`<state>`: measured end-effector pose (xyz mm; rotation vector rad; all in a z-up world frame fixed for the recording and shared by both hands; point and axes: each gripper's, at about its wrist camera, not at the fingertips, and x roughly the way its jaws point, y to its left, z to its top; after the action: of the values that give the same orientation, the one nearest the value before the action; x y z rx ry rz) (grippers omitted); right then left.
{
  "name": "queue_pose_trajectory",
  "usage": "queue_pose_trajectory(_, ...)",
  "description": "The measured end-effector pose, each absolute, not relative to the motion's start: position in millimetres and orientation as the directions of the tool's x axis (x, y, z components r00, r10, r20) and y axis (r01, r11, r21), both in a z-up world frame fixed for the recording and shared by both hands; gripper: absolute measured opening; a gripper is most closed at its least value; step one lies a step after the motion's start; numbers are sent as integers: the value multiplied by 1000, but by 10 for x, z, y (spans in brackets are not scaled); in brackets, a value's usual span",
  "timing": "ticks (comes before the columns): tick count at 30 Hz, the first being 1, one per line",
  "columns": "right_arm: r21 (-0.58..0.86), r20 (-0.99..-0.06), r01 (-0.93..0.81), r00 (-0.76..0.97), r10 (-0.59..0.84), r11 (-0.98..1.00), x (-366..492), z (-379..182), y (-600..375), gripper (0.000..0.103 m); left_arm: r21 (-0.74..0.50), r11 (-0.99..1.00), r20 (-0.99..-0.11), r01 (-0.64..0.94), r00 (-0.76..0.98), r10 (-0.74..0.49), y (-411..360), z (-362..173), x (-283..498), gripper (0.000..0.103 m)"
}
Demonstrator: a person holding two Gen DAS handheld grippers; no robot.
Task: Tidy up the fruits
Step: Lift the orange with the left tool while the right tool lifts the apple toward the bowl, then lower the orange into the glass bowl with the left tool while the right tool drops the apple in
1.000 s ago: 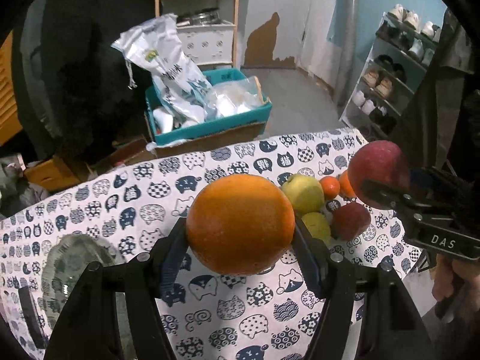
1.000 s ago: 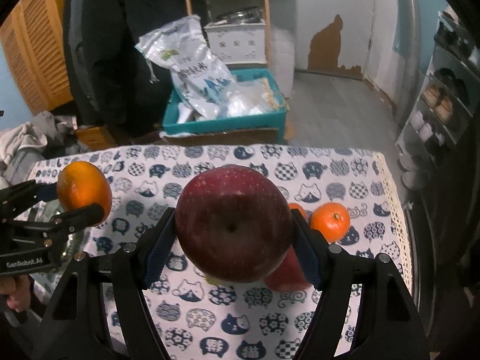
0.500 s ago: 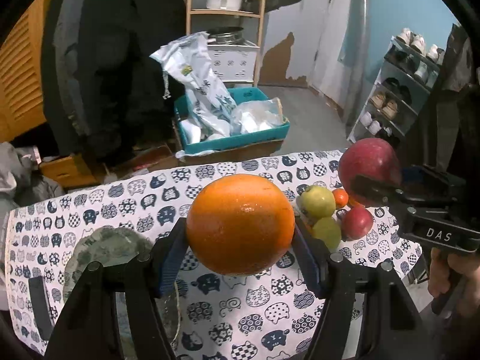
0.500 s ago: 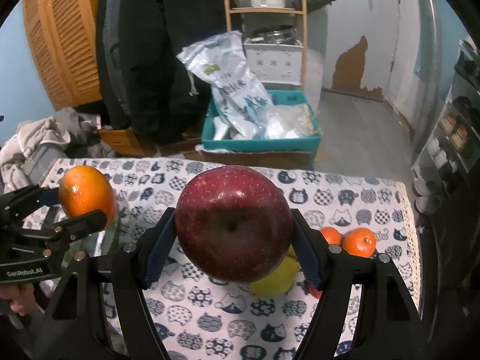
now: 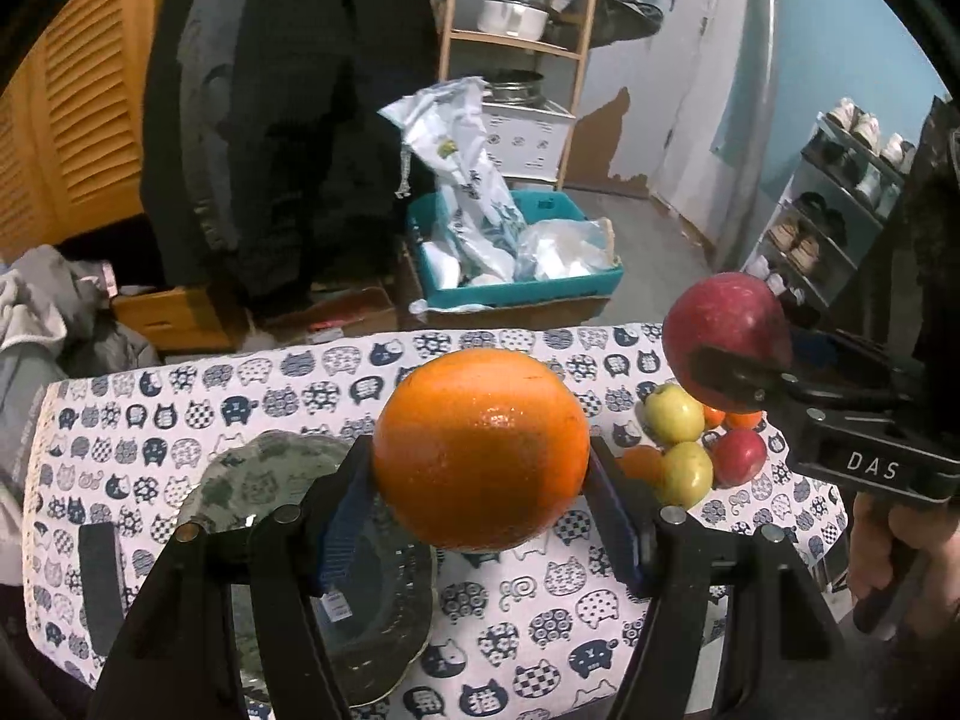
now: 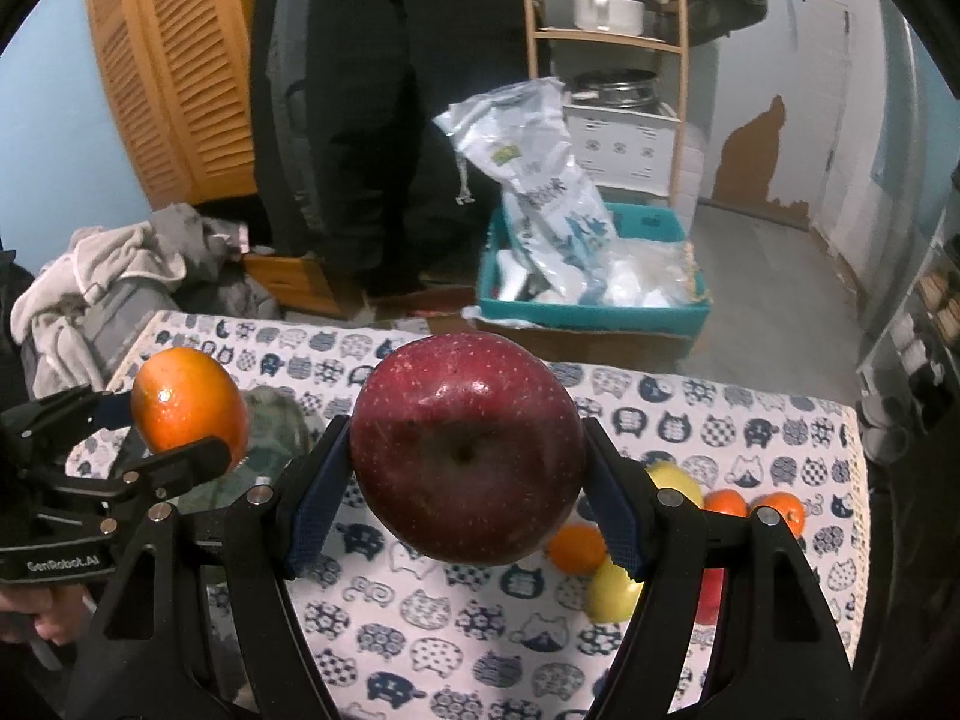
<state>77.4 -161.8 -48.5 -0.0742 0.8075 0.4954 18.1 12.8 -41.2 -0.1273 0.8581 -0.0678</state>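
My left gripper [image 5: 480, 510] is shut on a large orange [image 5: 480, 450] and holds it high above the table. My right gripper [image 6: 468, 510] is shut on a big red apple [image 6: 468, 456], also held in the air. Each shows in the other view: the apple [image 5: 726, 330] at the right, the orange [image 6: 186, 408] at the left. A glass plate [image 5: 270, 474] lies on the cat-print cloth below the left gripper. At the table's right end lie two green-yellow apples [image 5: 675, 414], a small red apple [image 5: 741, 456] and small tangerines [image 6: 780, 510].
The cat-print tablecloth [image 5: 180, 396] covers the table, whose far edge faces the room. Beyond it stand a teal crate [image 5: 516, 294] with plastic bags, a wooden shelf [image 5: 516, 42] with pots, a shoe rack [image 5: 840, 210] at right and clothes [image 6: 108, 282] at left.
Both grippers have risen and pulled back with their fruit; more of the table and the glass plate now shows below them.
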Motion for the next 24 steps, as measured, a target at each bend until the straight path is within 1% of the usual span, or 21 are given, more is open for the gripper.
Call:
queue_pose_trajectory(16, 141, -722, -542, 516, 461, 828, 827, -511, -826, 74, -169, 980, -765, -109, 641, -60, 811, -543, 13, 69)
queue_pose_trajectory(24, 157, -734, -587, 468, 492, 794, 838, -612, -416, 74, -162, 970, -798, -183, 603, -20, 1176, -785, -87, 69)
